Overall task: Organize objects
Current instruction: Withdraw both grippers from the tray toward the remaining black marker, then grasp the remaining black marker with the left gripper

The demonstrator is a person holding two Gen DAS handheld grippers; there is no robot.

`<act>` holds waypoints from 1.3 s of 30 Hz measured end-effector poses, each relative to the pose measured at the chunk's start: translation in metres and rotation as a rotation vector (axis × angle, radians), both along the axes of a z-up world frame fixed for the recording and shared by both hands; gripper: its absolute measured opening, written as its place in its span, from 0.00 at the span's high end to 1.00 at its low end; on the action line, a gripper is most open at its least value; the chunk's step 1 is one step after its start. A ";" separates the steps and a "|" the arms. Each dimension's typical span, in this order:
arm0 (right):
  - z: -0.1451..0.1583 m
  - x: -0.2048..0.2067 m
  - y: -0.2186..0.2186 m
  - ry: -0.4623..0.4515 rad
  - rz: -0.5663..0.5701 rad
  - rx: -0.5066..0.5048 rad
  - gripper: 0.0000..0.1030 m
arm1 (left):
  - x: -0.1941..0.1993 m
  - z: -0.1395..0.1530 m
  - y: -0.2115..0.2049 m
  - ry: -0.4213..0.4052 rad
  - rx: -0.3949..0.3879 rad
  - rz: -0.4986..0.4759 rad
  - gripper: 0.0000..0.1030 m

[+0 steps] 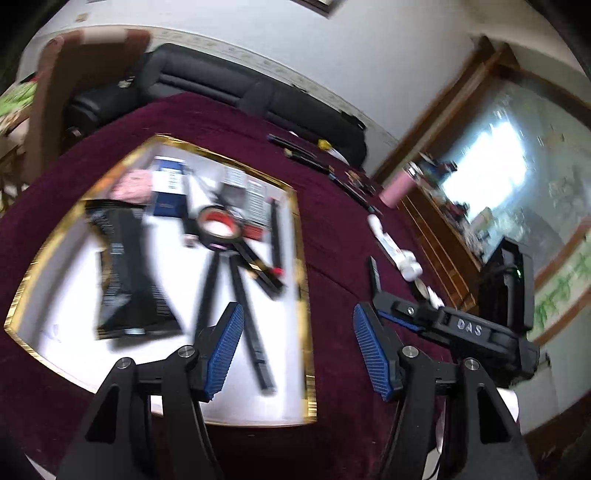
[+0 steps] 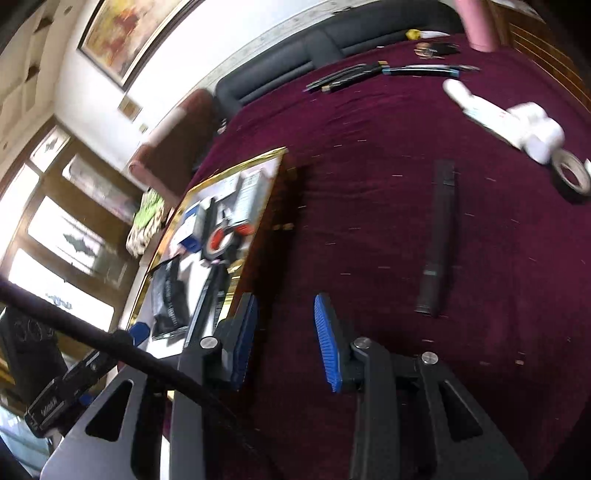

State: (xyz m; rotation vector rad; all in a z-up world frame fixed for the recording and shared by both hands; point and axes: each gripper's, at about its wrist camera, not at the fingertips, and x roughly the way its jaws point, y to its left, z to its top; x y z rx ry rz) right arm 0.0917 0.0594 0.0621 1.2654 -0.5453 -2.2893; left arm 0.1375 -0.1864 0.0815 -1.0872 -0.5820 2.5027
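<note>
Both grippers empty: left gripper (image 1: pixel 295 347) jaws about half apart over the gold-rimmed tray (image 1: pixel 301 221); right gripper (image 2: pixel 284 341) narrower, left of the black stick (image 2: pixel 437 240) on the maroon cloth (image 2: pixel 369 184). Risk: narrow jaws nudge the stick, rolling it away.

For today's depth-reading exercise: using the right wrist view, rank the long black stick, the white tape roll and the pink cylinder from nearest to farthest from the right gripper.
From the right gripper:
1. Long black stick, just ahead, right.
2. White tape roll, right edge.
3. Pink cylinder, at the table's far end.
</note>
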 end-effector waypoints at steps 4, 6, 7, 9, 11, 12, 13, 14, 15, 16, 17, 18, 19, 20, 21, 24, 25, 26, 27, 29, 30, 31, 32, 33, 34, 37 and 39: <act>-0.005 0.001 0.045 -0.009 -0.088 -0.021 0.70 | -0.006 0.001 0.039 -0.010 -0.037 -0.086 0.46; -0.007 0.001 0.066 -0.011 -0.134 -0.027 0.70 | -0.011 0.002 0.062 -0.014 -0.056 -0.132 0.46; -0.009 0.001 0.078 -0.014 -0.158 -0.030 0.70 | -0.012 0.002 0.071 -0.015 -0.064 -0.149 0.46; -0.014 0.002 0.103 -0.022 -0.211 -0.041 0.70 | -0.018 0.003 0.095 -0.020 -0.087 -0.193 0.46; -0.017 0.005 0.122 -0.029 -0.252 -0.052 0.68 | -0.023 0.003 0.116 -0.019 -0.113 -0.238 0.46; -0.019 0.006 0.130 -0.032 -0.270 -0.056 0.66 | -0.026 0.002 0.127 -0.017 -0.131 -0.258 0.46; -0.022 0.007 0.140 -0.035 -0.290 -0.063 0.66 | -0.030 0.000 0.139 -0.018 -0.153 -0.275 0.46; -0.023 0.008 0.147 -0.038 -0.303 -0.067 0.66 | -0.036 -0.002 0.150 -0.024 -0.173 -0.292 0.46; -0.025 0.009 0.153 -0.041 -0.316 -0.072 0.66 | -0.041 -0.005 0.159 -0.029 -0.187 -0.302 0.46; -0.027 0.010 0.159 -0.044 -0.328 -0.072 0.66 | -0.048 -0.008 0.168 -0.037 -0.205 -0.310 0.46; -0.028 0.010 0.163 -0.046 -0.337 -0.070 0.66 | -0.056 -0.012 0.176 -0.047 -0.227 -0.311 0.46; -0.029 0.010 0.167 -0.046 -0.342 -0.069 0.66 | -0.063 -0.015 0.182 -0.056 -0.242 -0.313 0.46; -0.032 0.011 0.171 -0.049 -0.344 -0.070 0.66 | -0.070 -0.018 0.189 -0.062 -0.256 -0.316 0.46; -0.033 0.010 0.174 -0.052 -0.344 -0.072 0.66 | -0.077 -0.022 0.197 -0.065 -0.279 -0.317 0.46; -0.035 0.009 0.176 -0.054 -0.344 -0.075 0.66 | -0.082 -0.025 0.202 -0.067 -0.301 -0.316 0.46; -0.038 0.006 0.184 -0.059 -0.347 -0.081 0.66 | -0.102 -0.038 0.217 -0.091 -0.352 -0.309 0.46; -0.039 0.005 0.186 -0.061 -0.349 -0.081 0.66 | -0.108 -0.042 0.221 -0.101 -0.360 -0.307 0.46; -0.040 0.004 0.189 -0.064 -0.351 -0.082 0.66 | -0.112 -0.046 0.225 -0.106 -0.367 -0.307 0.46; -0.040 0.004 0.191 -0.067 -0.352 -0.084 0.66 | -0.117 -0.049 0.229 -0.109 -0.378 -0.305 0.46; -0.042 0.003 0.197 -0.074 -0.356 -0.092 0.66 | -0.124 -0.055 0.234 -0.116 -0.393 -0.303 0.46; -0.043 0.002 0.199 -0.076 -0.357 -0.096 0.66 | -0.127 -0.057 0.237 -0.118 -0.401 -0.302 0.46; -0.043 0.002 0.201 -0.076 -0.356 -0.096 0.66 | -0.130 -0.058 0.240 -0.113 -0.416 -0.300 0.47; -0.041 0.001 0.202 -0.074 -0.354 -0.093 0.66 | -0.133 -0.059 0.244 -0.105 -0.426 -0.298 0.47; -0.040 0.000 0.202 -0.071 -0.351 -0.087 0.66 | -0.134 -0.059 0.246 -0.103 -0.432 -0.300 0.47; -0.038 -0.001 0.203 -0.068 -0.348 -0.083 0.66 | -0.135 -0.058 0.248 -0.103 -0.434 -0.302 0.47; -0.032 -0.007 0.204 -0.059 -0.336 -0.060 0.66 | -0.138 -0.059 0.252 -0.091 -0.457 -0.304 0.47; -0.029 -0.011 0.204 -0.056 -0.326 -0.037 0.66 | -0.140 -0.060 0.256 -0.080 -0.478 -0.303 0.47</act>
